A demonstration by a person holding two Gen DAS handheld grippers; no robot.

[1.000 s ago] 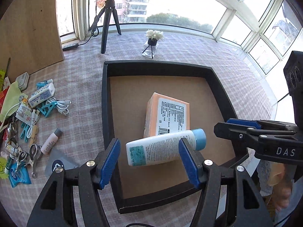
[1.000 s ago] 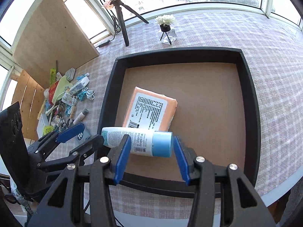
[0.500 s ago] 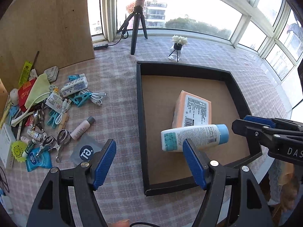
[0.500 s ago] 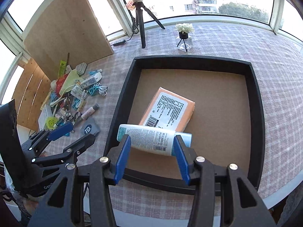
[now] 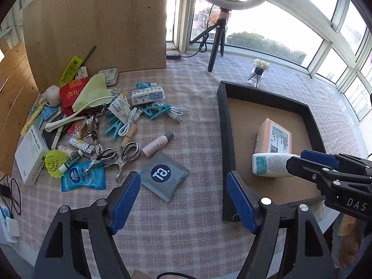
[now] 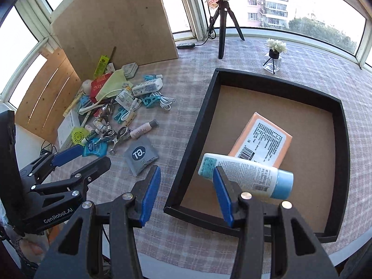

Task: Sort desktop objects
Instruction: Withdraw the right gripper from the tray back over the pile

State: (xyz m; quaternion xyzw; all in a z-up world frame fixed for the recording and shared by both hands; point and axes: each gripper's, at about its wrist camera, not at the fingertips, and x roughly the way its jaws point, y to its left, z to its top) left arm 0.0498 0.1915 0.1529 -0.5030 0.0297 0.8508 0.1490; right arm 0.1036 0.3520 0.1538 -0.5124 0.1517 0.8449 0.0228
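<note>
The white tube [image 6: 241,174] with a light blue cap lies on its side in the black tray [image 6: 197,125], near the tray's front left corner. Its long axis runs roughly across the tray, cap end pointing right and slightly toward the camera in the right wrist view, flat crimped end toward the tray's left wall. Its upper edge appears to rest against or over a corner of the orange packet [image 6: 262,139], though the overlap may be only the viewing angle. That packet lies flat on the brown tray floor, label up, its long axis running diagonally. Nothing else is in the tray.

The left gripper [image 5: 183,200] hangs over the checked desk [image 5: 197,121] just left of the tray; its fingers are spreading wider with nothing between them. The right gripper [image 6: 186,195] straddles the tray's left wall, fingers apart and gripping nothing; the tube lies past its right finger [image 6: 223,197], untouched.

Left of the tray sit a grey sachet [image 5: 164,176], a small pink bottle [image 5: 158,144] and a heap of clips, cables and packets [image 5: 93,121].
</note>
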